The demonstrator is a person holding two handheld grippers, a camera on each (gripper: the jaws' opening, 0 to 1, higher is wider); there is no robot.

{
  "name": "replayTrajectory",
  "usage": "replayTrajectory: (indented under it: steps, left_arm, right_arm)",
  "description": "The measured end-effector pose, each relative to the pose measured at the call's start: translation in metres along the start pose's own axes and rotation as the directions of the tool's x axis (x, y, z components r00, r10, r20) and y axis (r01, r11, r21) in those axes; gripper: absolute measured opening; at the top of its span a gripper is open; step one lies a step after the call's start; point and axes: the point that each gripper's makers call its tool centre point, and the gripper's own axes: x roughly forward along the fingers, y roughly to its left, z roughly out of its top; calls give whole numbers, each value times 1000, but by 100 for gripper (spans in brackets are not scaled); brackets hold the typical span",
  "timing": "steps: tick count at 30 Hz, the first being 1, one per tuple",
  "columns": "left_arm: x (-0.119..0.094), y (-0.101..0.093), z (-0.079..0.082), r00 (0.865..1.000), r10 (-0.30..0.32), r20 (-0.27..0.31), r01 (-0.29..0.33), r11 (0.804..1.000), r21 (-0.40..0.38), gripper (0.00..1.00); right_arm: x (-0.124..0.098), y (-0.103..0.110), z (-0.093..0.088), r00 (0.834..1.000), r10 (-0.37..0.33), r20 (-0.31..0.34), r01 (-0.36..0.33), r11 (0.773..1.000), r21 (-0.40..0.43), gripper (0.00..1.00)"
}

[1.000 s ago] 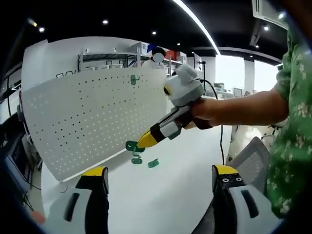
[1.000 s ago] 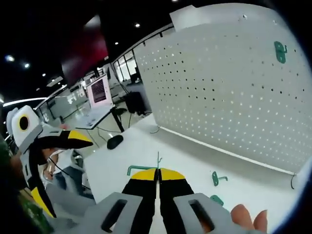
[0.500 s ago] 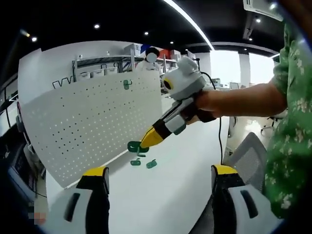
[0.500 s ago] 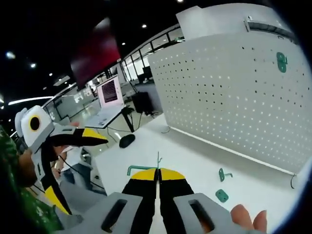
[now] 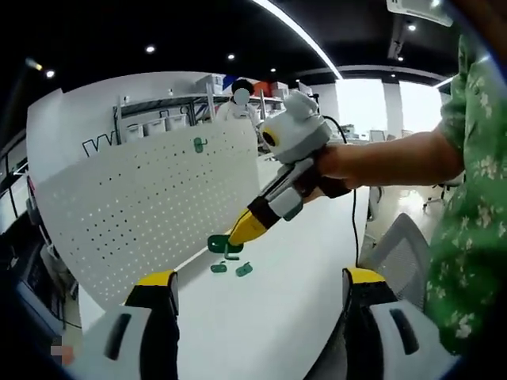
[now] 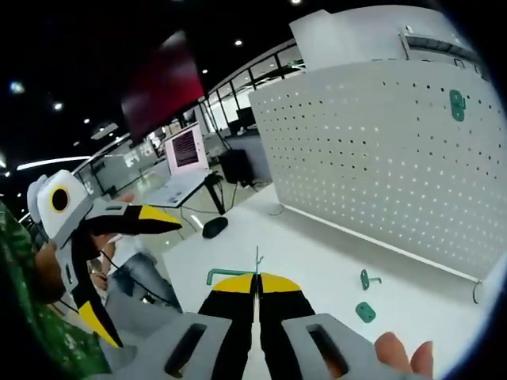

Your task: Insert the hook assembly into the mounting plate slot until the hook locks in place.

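Your right gripper (image 6: pixel 258 286) is clenched on a green hook (image 6: pixel 228 274), which pokes out at the yellow tips, low centre of the right gripper view. In the left gripper view that hook (image 5: pixel 224 245) hangs mid-frame above the white table (image 5: pixel 277 317). Your left gripper (image 5: pixel 257 291) is released, jaws wide apart at the bottom. The white pegboard (image 5: pixel 142 206) fills the left side, one green hook already mounted (image 5: pixel 199 144) near its top edge. Two loose green pieces (image 5: pixel 232 269) lie on the table just below the held hook.
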Motion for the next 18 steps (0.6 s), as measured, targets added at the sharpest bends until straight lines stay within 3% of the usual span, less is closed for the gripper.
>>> replayTrajectory:
  steps: [12,18]
  left_arm:
    - [-3,-11,3,1000,-17,-15,18,998,57,84]
    - [-3,-11,-2,998,-13,-66,23,988,151,78]
  right_arm:
    - [-10,15,-2,1000,29,-10,-29,1000,-2,0]
    - [-13,19,-5,999,40,-21,-40,999,3,0]
